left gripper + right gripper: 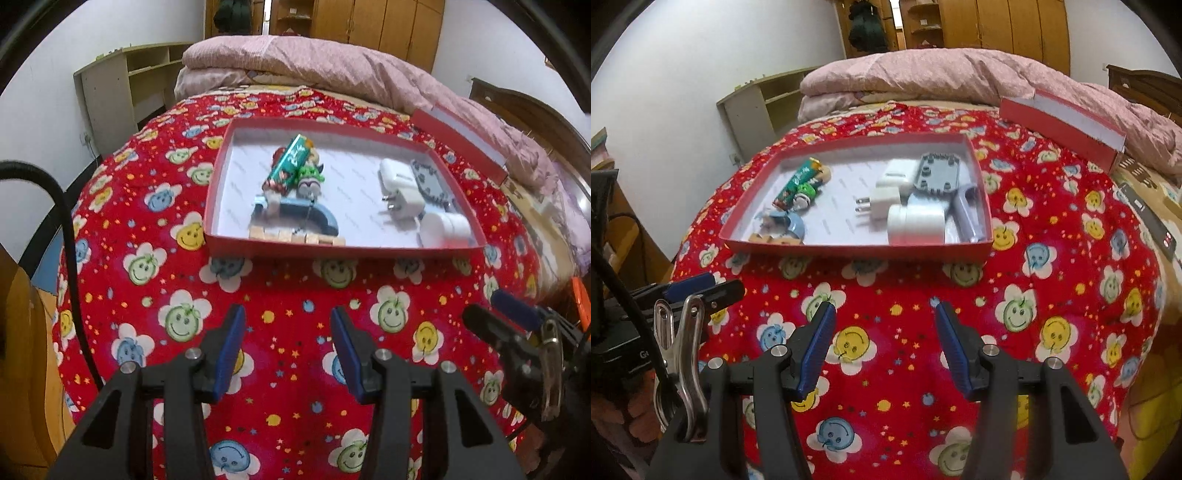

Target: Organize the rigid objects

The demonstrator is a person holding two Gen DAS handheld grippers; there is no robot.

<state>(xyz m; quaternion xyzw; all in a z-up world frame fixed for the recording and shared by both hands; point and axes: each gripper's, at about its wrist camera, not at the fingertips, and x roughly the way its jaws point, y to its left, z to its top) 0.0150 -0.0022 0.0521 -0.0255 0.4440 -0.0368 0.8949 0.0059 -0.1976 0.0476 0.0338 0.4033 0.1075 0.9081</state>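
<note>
A shallow red box (258, 249) (857, 251) rests on the red smiley-flower blanket ahead of both grippers. Inside lie a green tube (290, 162) (798, 181), small toy figures (310, 179), a blue curved piece (317, 218), wooden blocks (295, 236), a white plug adapter (400, 188) (886, 192), a white cylinder (443, 227) (916, 223) and a grey plate (938, 173). My left gripper (288, 325) hangs open over the blanket, short of the box, nothing between its fingers. My right gripper (884, 321) is likewise open and holds nothing.
The red box lid (1067, 118) (458, 140) leans against a pink quilt (295, 55) at the back right. A wooden shelf (122, 85) stands by the wall at left. A power strip (1145, 218) lies right of the blanket. Each gripper shows at the other view's edge.
</note>
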